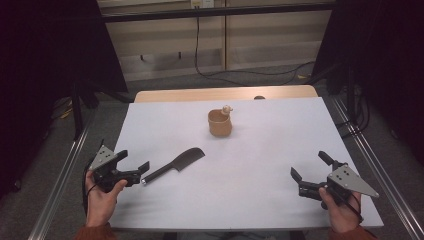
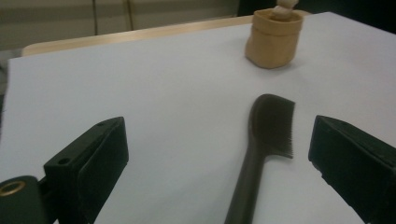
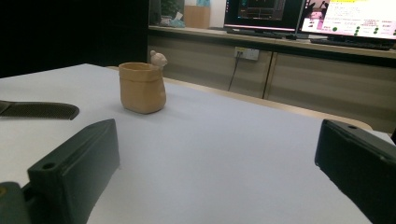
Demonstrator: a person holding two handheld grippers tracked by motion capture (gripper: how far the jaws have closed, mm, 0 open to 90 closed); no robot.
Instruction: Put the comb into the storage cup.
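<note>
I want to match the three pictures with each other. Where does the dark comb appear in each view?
High view: the comb lies left of centre, its handle end near the left gripper.
Left gripper view: lower centre, handle running to the bottom edge.
Right gripper view: at the left edge.
Shared landmark: the tan cup.

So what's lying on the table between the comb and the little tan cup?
Nothing. In the high view the stretch of white tabletop between the comb and the cup is bare; the left gripper view shows the same gap.
</note>
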